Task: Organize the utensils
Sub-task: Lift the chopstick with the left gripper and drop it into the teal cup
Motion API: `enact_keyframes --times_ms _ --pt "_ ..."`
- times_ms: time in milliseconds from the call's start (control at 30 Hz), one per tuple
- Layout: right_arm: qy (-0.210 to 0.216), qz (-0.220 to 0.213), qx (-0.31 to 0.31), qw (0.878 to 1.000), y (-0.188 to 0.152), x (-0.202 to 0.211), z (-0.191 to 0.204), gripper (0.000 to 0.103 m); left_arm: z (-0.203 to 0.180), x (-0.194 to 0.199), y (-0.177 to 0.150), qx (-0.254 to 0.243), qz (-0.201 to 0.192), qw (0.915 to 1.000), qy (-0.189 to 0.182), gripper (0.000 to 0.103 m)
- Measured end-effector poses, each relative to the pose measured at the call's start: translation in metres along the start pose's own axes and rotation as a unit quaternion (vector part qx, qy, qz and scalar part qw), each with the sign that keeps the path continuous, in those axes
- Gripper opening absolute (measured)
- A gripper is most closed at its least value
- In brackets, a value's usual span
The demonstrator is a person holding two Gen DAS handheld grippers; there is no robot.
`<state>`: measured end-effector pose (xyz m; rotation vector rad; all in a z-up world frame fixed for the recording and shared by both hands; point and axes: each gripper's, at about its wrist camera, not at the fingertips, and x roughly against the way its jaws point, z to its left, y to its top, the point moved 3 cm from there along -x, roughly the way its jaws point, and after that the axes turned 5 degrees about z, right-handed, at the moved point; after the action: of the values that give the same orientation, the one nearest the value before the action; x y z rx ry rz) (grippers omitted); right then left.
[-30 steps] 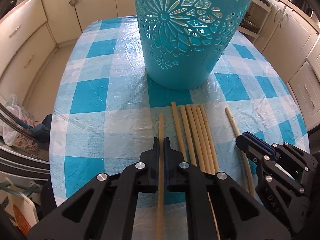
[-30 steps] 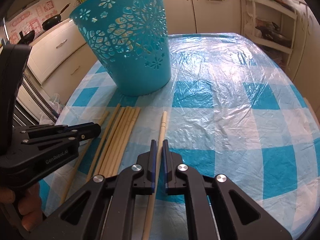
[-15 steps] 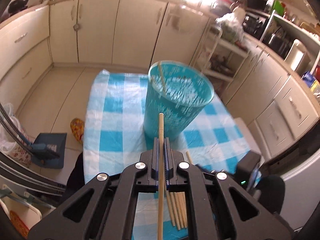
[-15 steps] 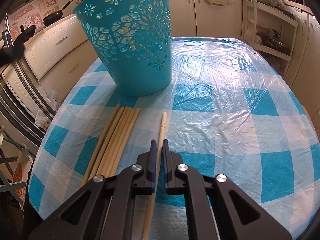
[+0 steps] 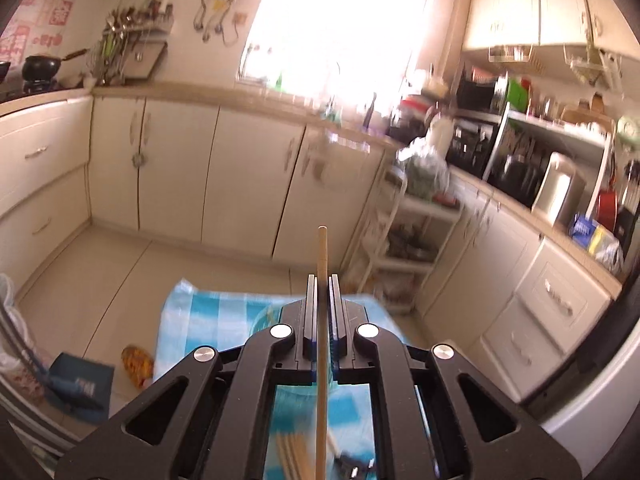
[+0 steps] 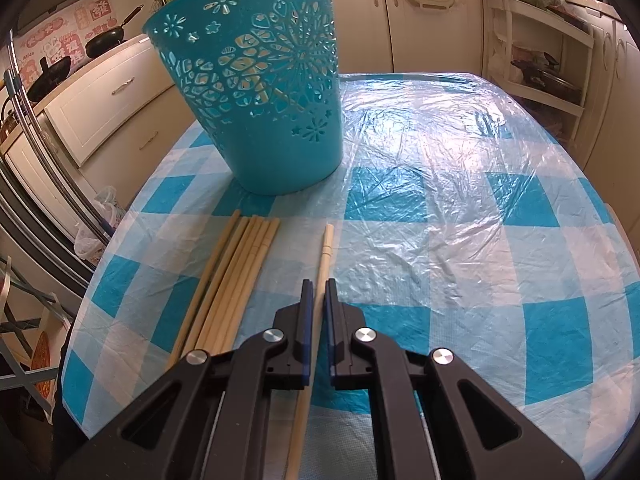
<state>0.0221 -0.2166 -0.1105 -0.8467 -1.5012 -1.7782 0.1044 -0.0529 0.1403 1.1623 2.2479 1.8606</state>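
Note:
My left gripper (image 5: 322, 280) is shut on a wooden chopstick (image 5: 322, 248) and hangs high over the table, pointing toward the kitchen cabinets. Under it, blurred, lie the blue-checked tablecloth (image 5: 192, 312) and loose chopsticks (image 5: 292, 452). My right gripper (image 6: 317, 284) sits low over the table, shut on a single chopstick (image 6: 326, 252) whose tip rests on the cloth. Several more chopsticks (image 6: 236, 272) lie bunched to its left. Behind them stands the teal cut-out basket (image 6: 256, 92); a stick inside shows through its holes.
Cream cabinets ring the room. A white shelf rack (image 5: 400, 248) stands past the table's far right corner. A blue box (image 5: 80, 388) and a slipper (image 5: 138, 362) lie on the floor at the left. Metal rails (image 6: 40, 168) run beside the table's left edge.
My left gripper has risen steeply from the table with its chopstick and tipped up toward level; it has left the right wrist view. The right gripper and its chopstick have not moved.

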Motion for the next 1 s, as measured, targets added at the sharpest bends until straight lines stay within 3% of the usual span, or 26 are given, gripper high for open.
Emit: enact_keyframes --times_ms 267,400,633,1000 --pt "0.004 0.000 -0.002 1.000 0.001 0.001 -0.003 0.007 -0.001 -0.056 0.029 0.021 -0.084 0.9958 0.030 0.005" --pt "0.007 0.001 -0.004 1.000 0.001 0.001 -0.003 0.007 0.005 -0.092 0.023 0.035 -0.095 0.9934 0.054 0.005" --pt "0.011 0.002 -0.006 1.000 0.001 0.001 -0.005 0.007 0.019 -0.132 0.001 0.051 -0.081 0.9922 0.081 0.005" --pt "0.017 0.003 -0.008 1.000 0.001 0.000 -0.004 0.009 0.032 -0.142 -0.043 0.026 -0.021 0.9930 0.114 0.005"
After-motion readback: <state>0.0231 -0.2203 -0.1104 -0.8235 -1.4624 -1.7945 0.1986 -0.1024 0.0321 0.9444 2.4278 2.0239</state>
